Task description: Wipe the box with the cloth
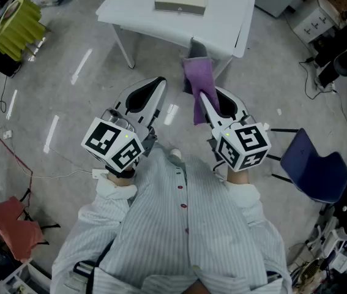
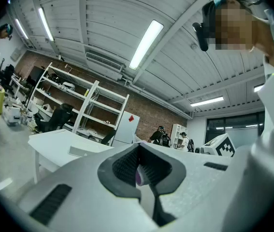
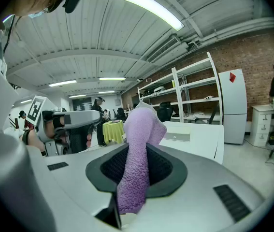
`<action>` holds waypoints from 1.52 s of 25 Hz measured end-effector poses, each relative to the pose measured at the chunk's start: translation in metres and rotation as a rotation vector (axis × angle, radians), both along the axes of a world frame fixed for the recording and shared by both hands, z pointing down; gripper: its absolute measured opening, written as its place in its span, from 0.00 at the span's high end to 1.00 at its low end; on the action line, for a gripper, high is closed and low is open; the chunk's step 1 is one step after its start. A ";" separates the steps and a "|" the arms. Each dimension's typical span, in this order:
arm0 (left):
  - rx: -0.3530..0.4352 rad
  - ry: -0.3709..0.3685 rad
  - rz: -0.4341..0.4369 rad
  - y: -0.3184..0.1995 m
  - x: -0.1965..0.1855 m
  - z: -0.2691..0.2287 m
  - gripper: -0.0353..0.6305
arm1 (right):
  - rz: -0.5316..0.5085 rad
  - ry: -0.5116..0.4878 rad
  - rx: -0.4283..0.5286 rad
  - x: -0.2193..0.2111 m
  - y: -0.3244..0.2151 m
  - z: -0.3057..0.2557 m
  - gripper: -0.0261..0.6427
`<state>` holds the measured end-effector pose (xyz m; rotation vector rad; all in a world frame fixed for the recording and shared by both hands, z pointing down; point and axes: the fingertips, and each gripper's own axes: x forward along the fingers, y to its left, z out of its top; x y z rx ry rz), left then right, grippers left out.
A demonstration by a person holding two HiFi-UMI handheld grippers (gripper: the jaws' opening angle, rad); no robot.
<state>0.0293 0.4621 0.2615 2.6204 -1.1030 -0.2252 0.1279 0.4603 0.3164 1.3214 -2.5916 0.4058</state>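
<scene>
White table [image 1: 222, 18], box [image 1: 180, 0] atop

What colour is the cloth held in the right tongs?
The cloth is plain purple; the right gripper view shows it best.

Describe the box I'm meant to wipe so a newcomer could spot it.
Find the white table ahead of the person. The box lies flat toward its far side, a low, pale rectangle, the only thing on that tabletop.
</scene>
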 end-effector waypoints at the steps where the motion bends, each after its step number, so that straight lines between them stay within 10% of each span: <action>1: -0.001 0.000 0.002 0.000 0.002 0.000 0.93 | 0.000 0.000 0.001 0.001 0.000 0.000 0.83; 23: -0.013 -0.034 -0.032 -0.009 -0.001 0.014 0.93 | -0.034 -0.026 -0.028 0.000 -0.010 0.012 0.83; 38: -0.010 -0.035 0.021 -0.184 -0.028 0.013 0.93 | 0.024 -0.024 -0.039 -0.026 -0.176 0.012 0.83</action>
